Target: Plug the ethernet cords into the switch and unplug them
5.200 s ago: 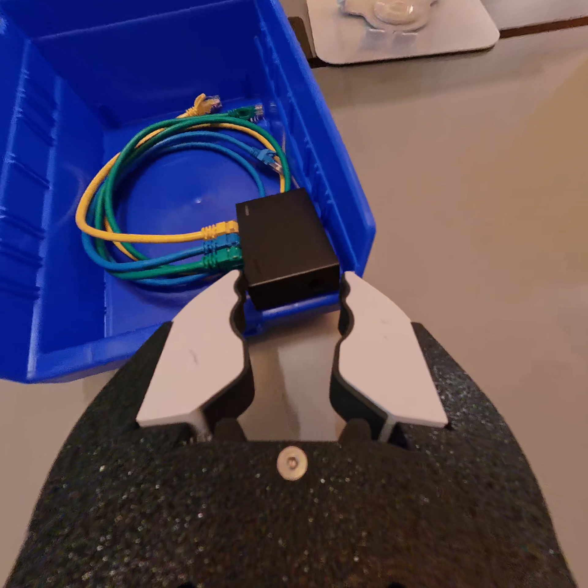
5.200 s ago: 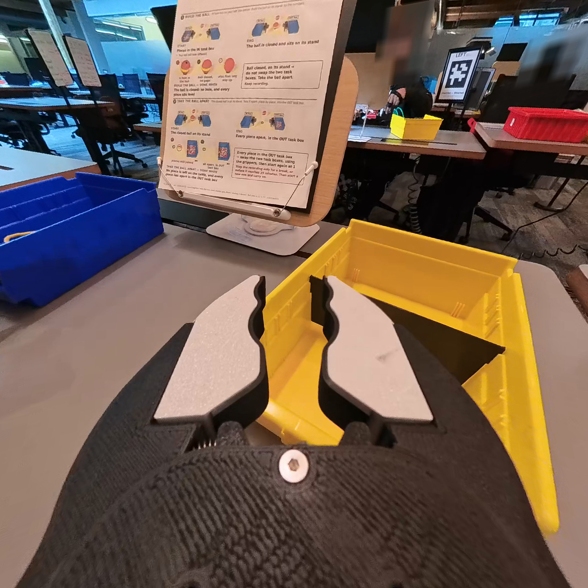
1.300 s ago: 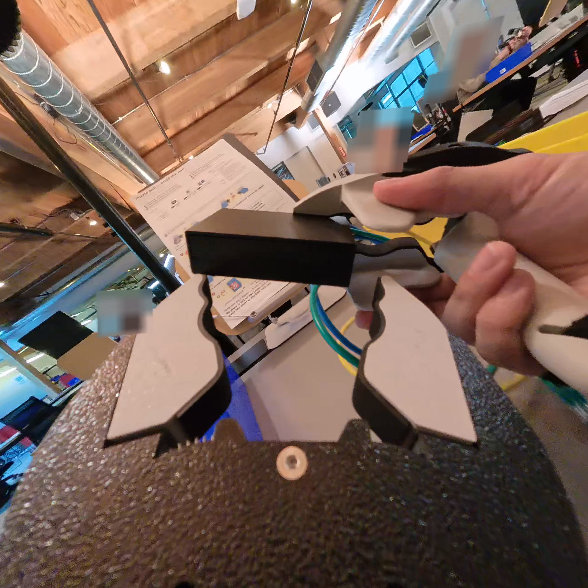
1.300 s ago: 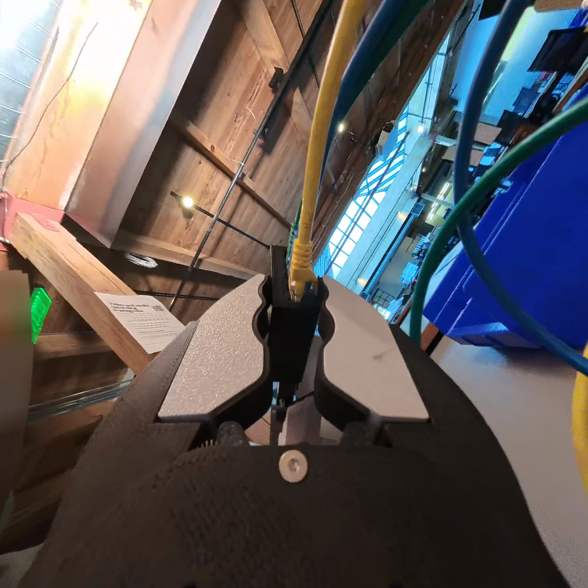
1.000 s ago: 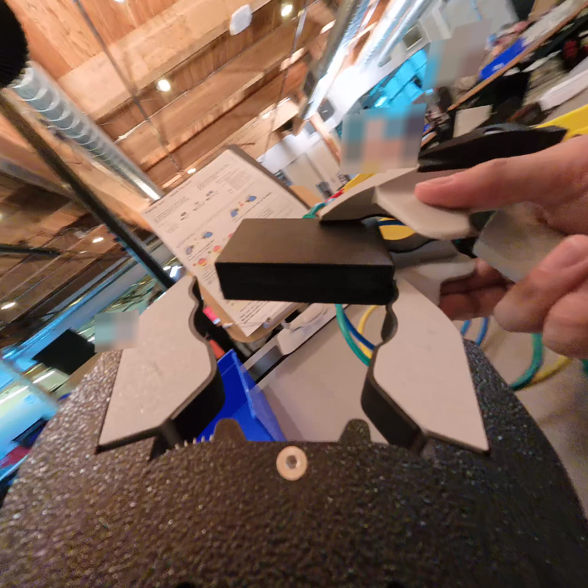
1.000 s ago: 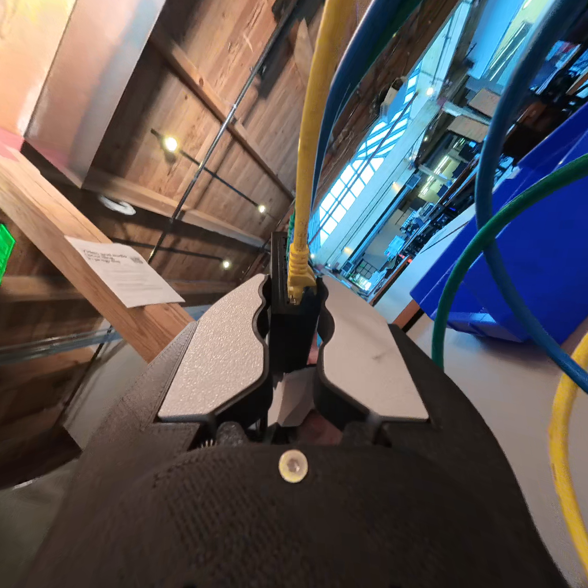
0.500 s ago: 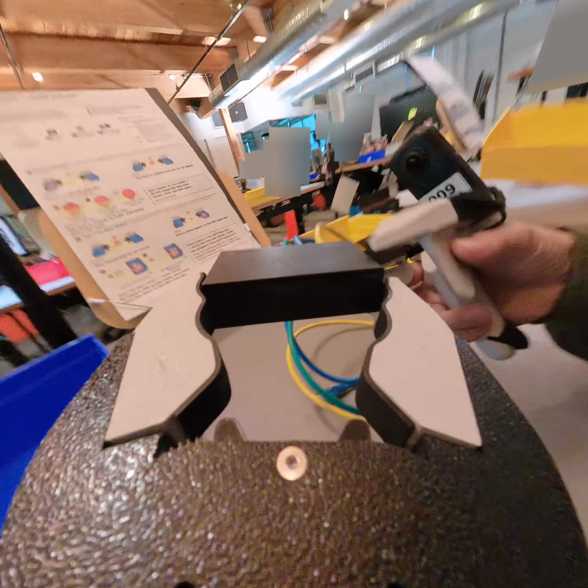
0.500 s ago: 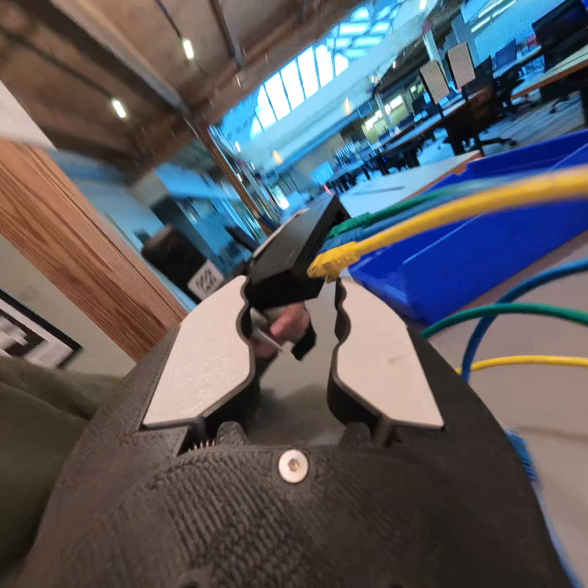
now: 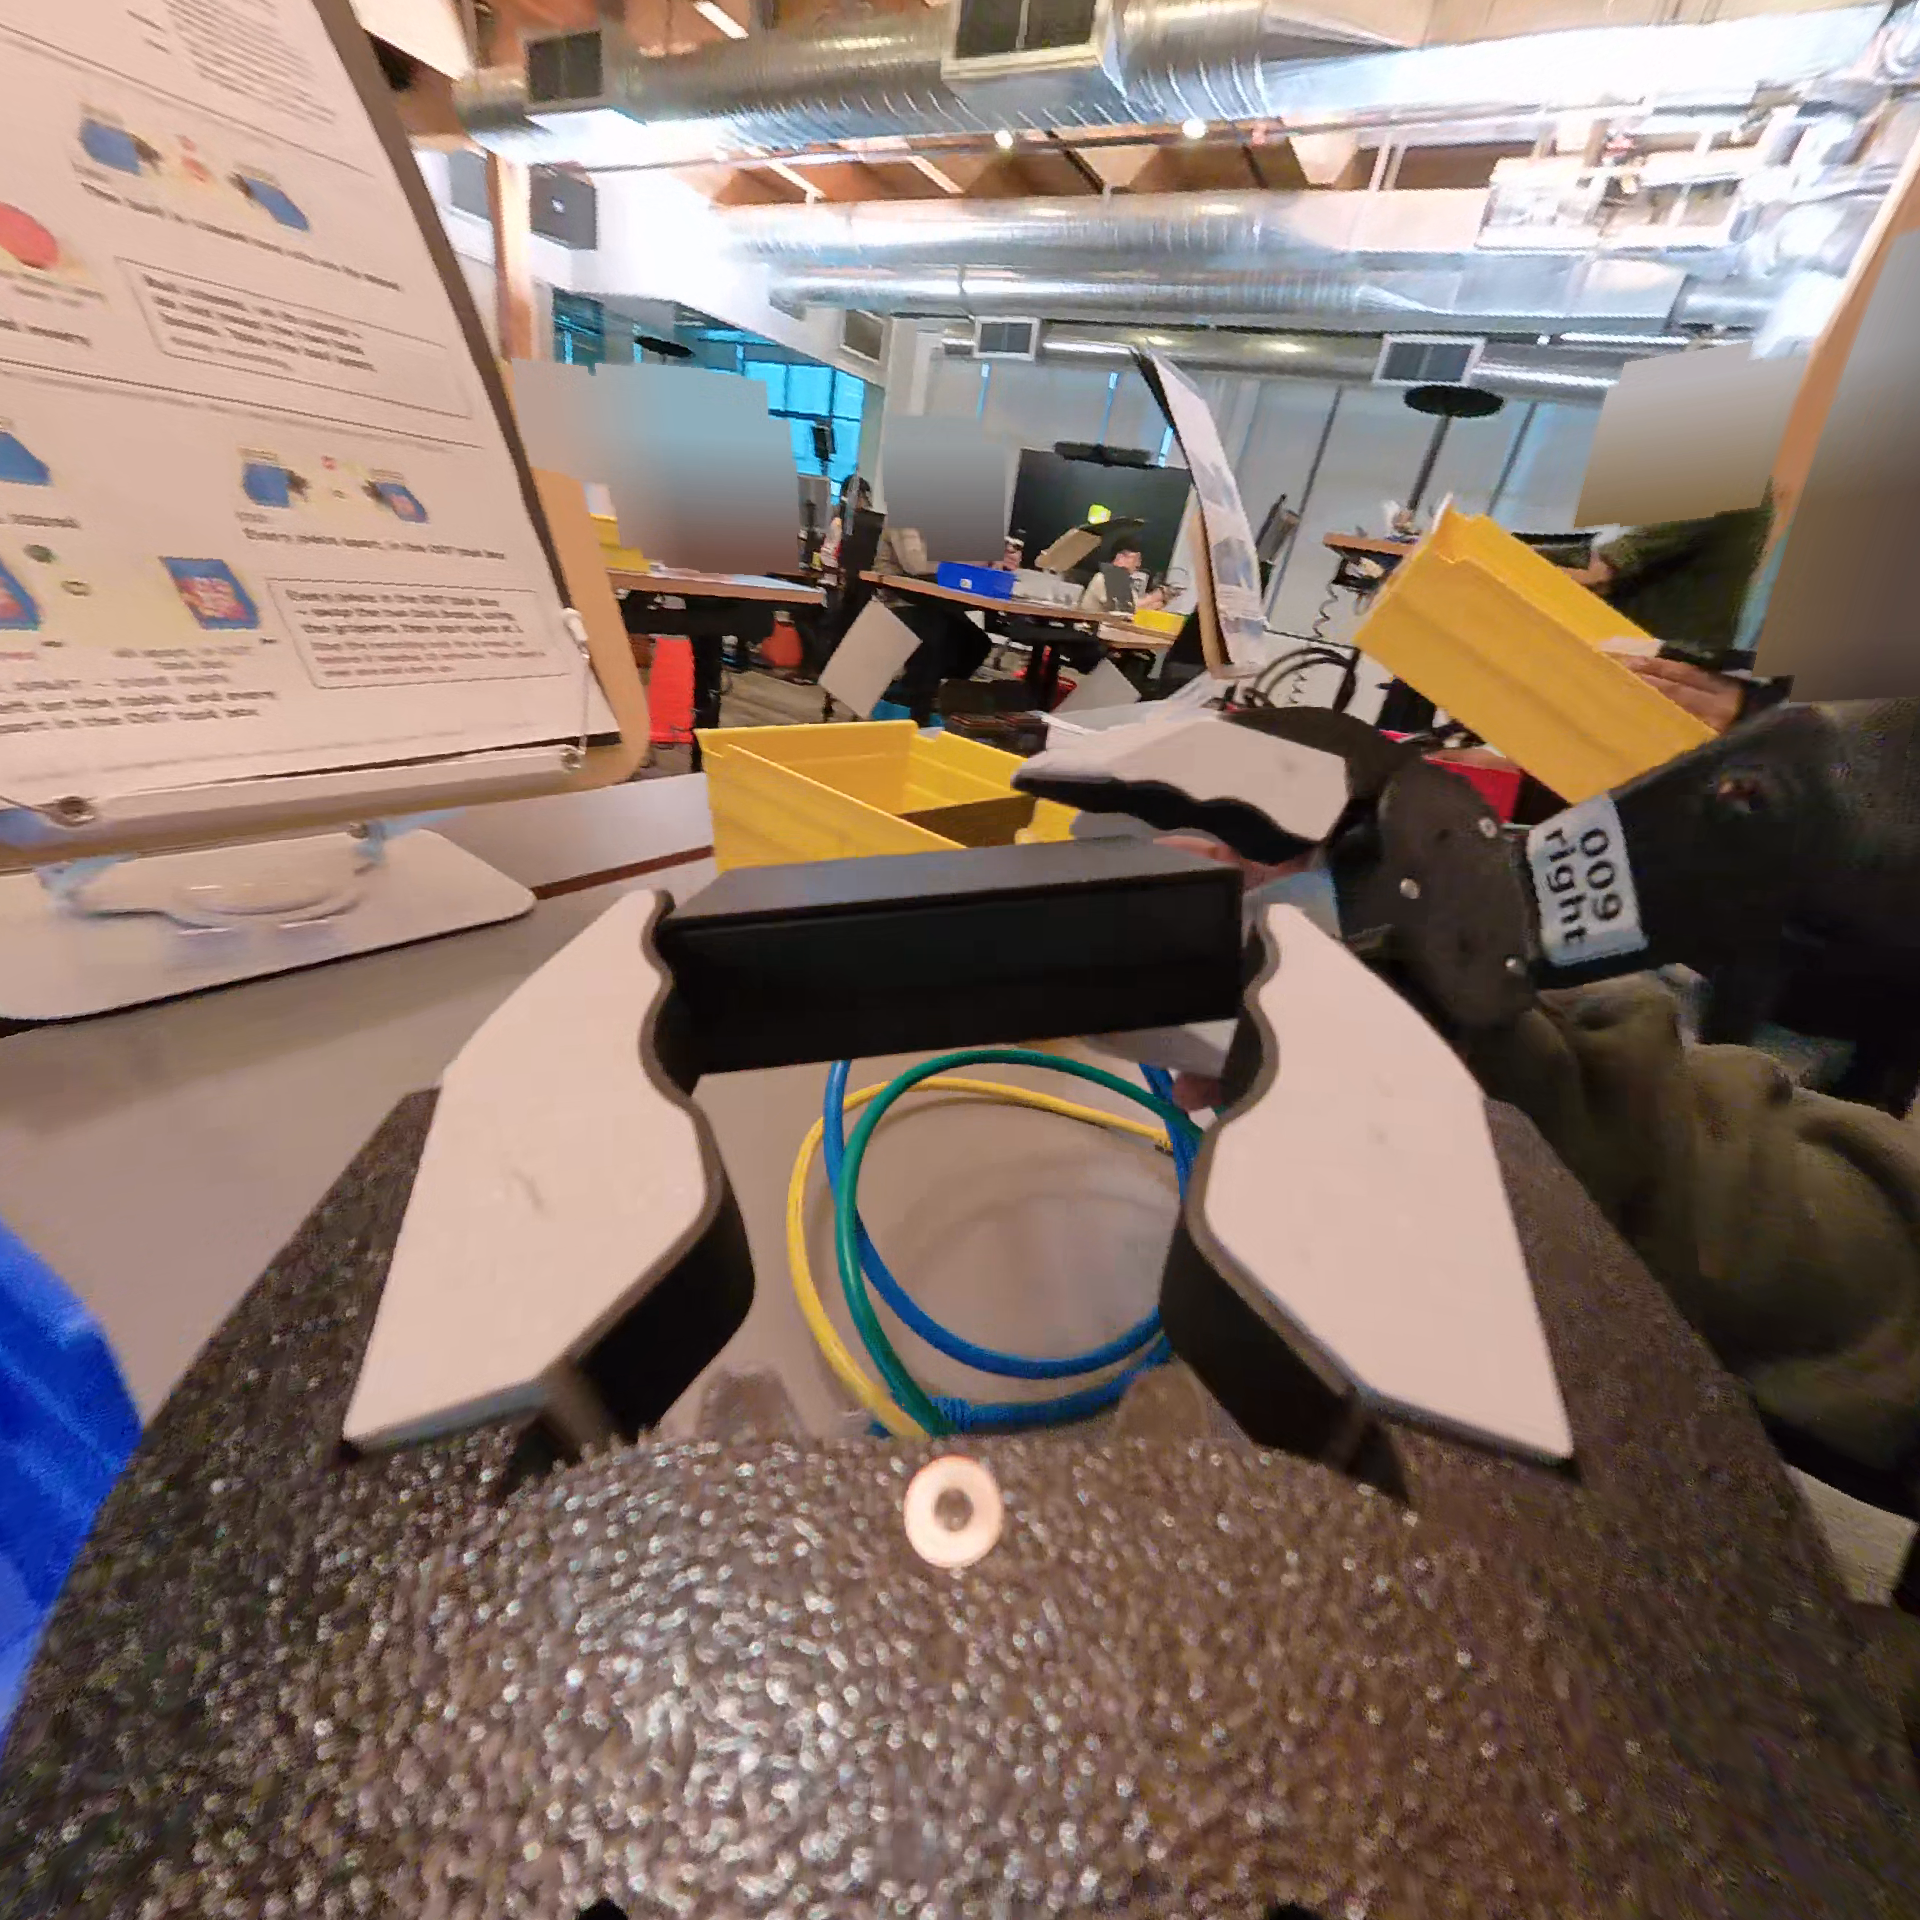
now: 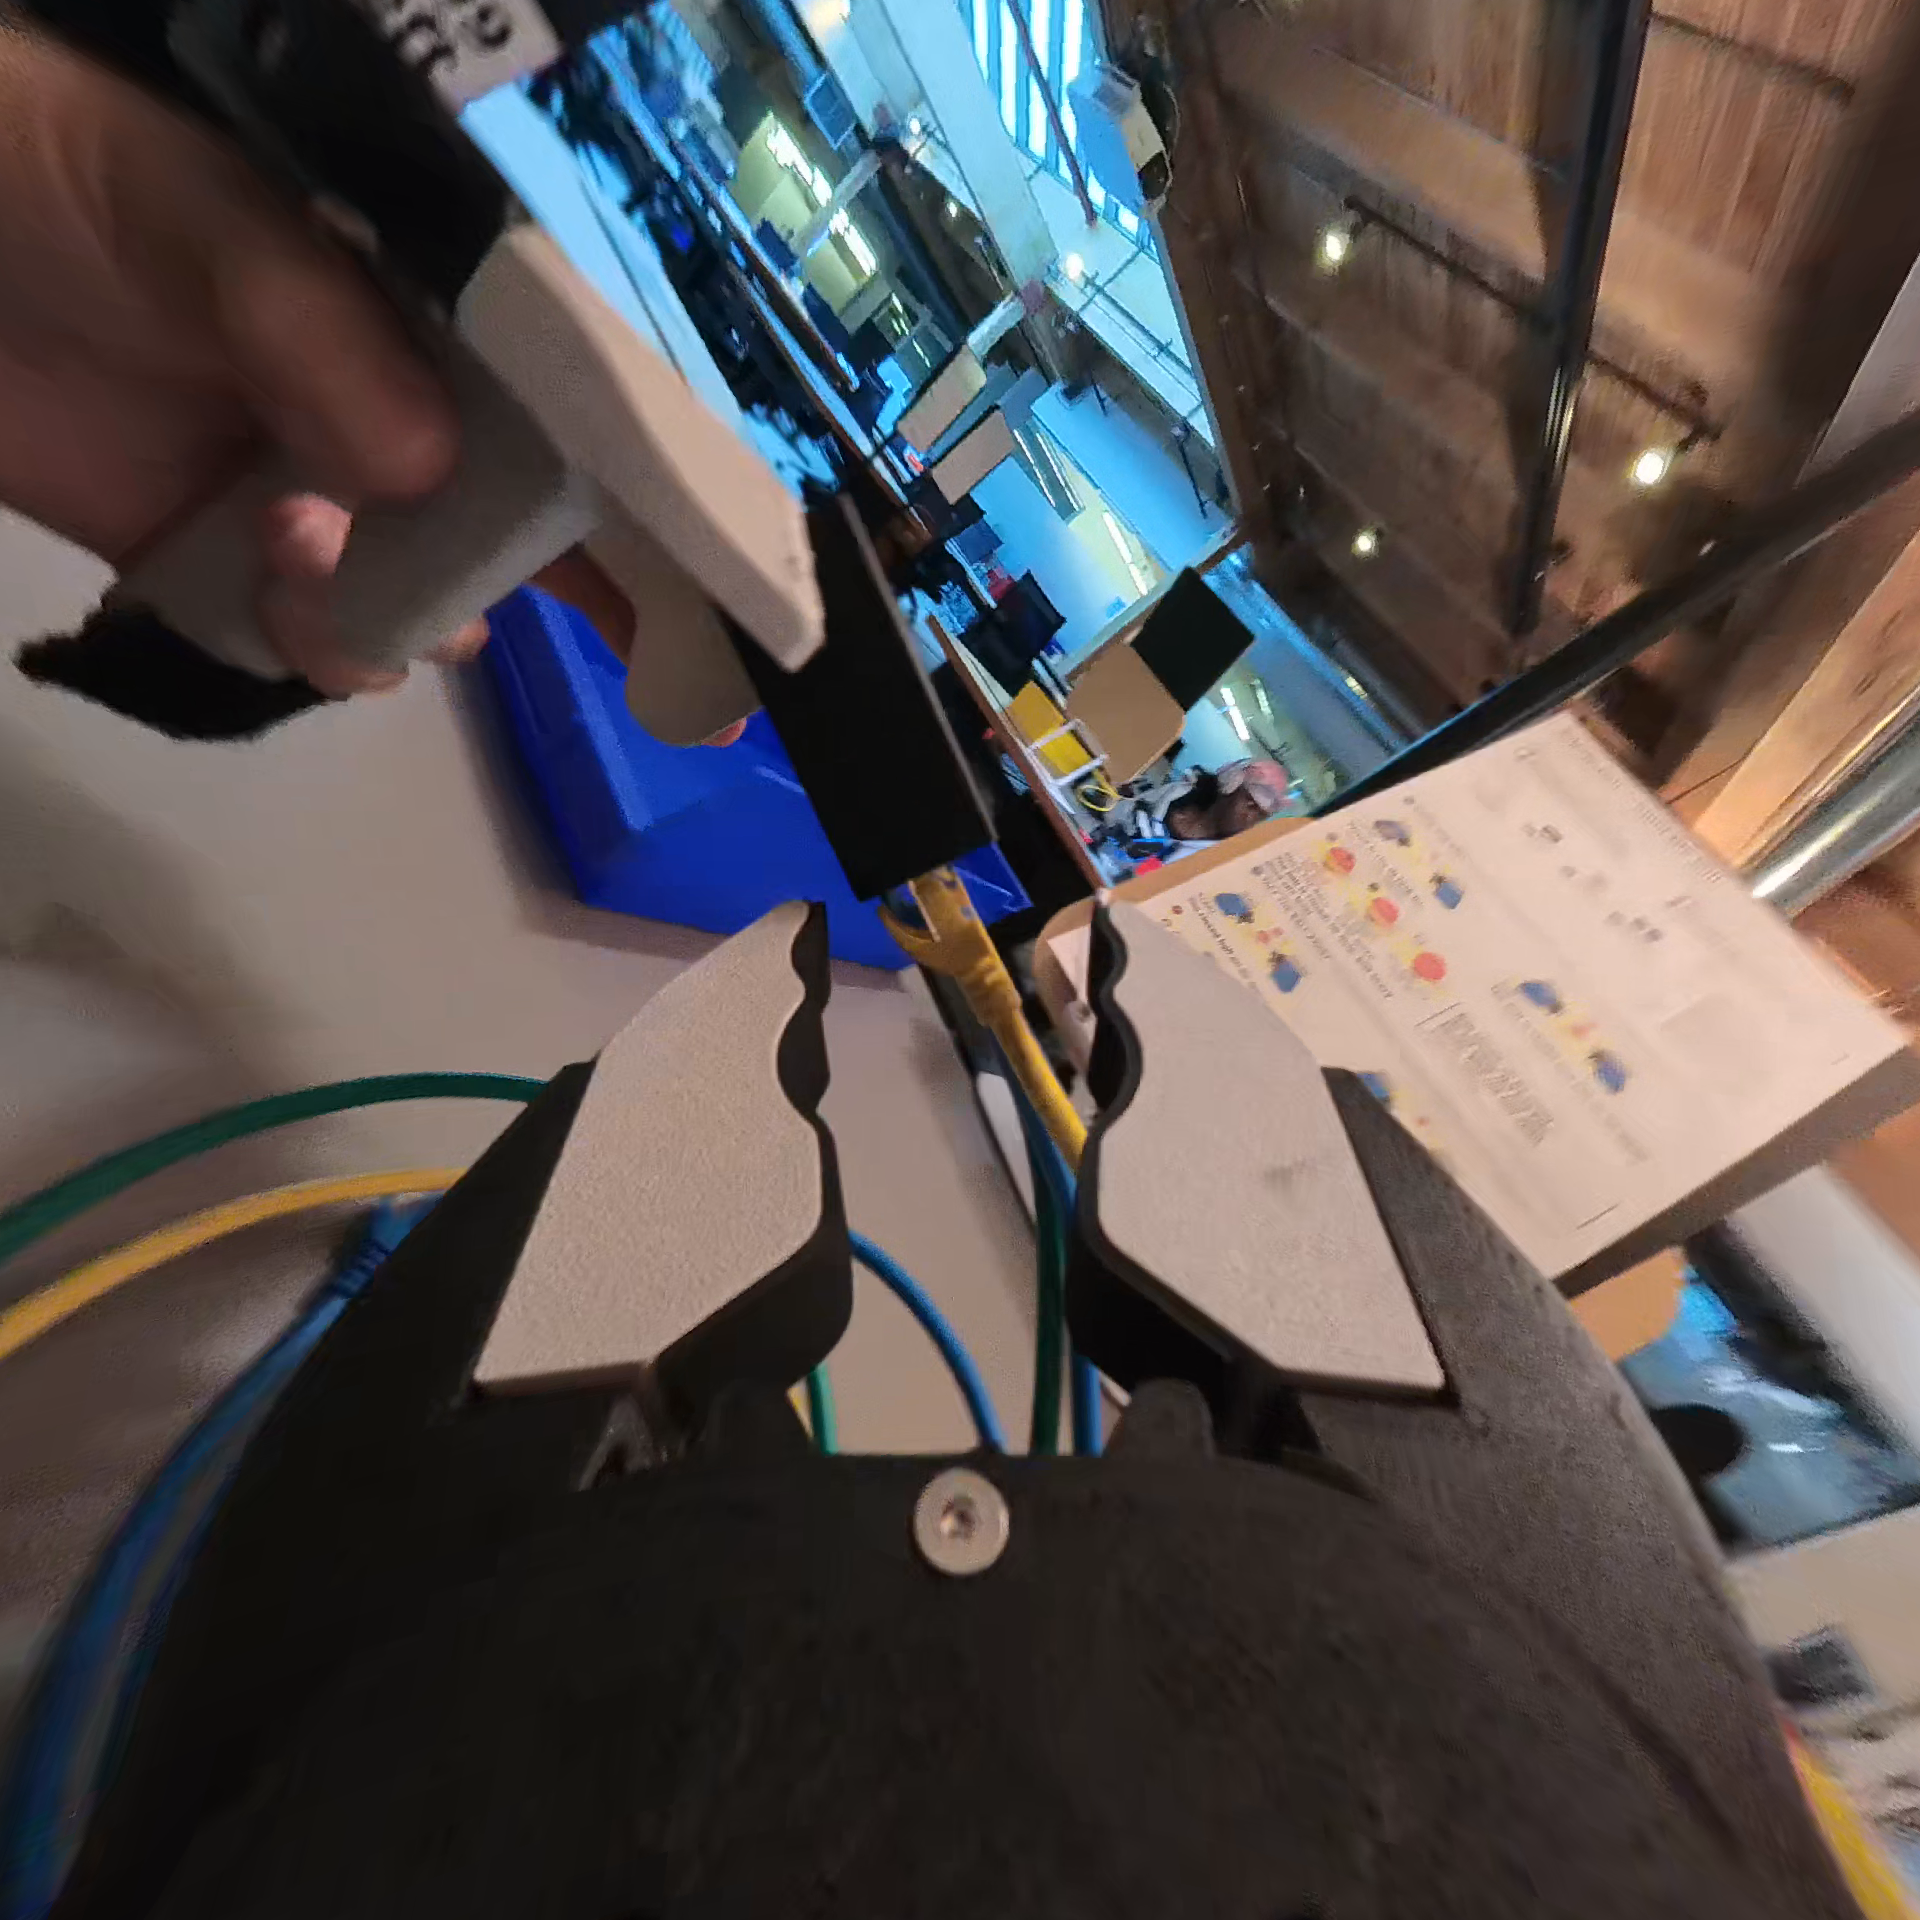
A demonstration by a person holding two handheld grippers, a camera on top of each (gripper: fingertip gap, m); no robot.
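Observation:
My left gripper [image 9: 951, 961] is shut on the black switch [image 9: 951, 951] and holds it by both ends above the grey table [image 9: 208, 1101]. Green [image 9: 852, 1226], yellow [image 9: 798, 1247] and blue [image 9: 997, 1351] ethernet cords hang in loops beneath it. In the right wrist view the switch [image 10: 873, 727] shows edge-on, held by the left gripper's fingers [image 10: 644, 488]. A yellow plug [image 10: 951, 935] sits in its near end. My right gripper [image 10: 956, 935] is open, its tips on either side of that plug. One of its fingers [image 9: 1195, 790] reaches over the switch's right end.
An instruction sheet on a stand [image 9: 239, 416] is at the left. Yellow bins [image 9: 821, 790] stand behind the switch, and a person's hand holds another yellow bin [image 9: 1517, 644] at the right. A blue bin [image 10: 665, 810] sits on the table beyond the switch. The gap from one gripper's tips to the other's is roughly 5 cm.
My right gripper, shut on the switch a second ago, has let go and moved round to the yellow plug. My left gripper, open then, has closed on the switch and levelled it.

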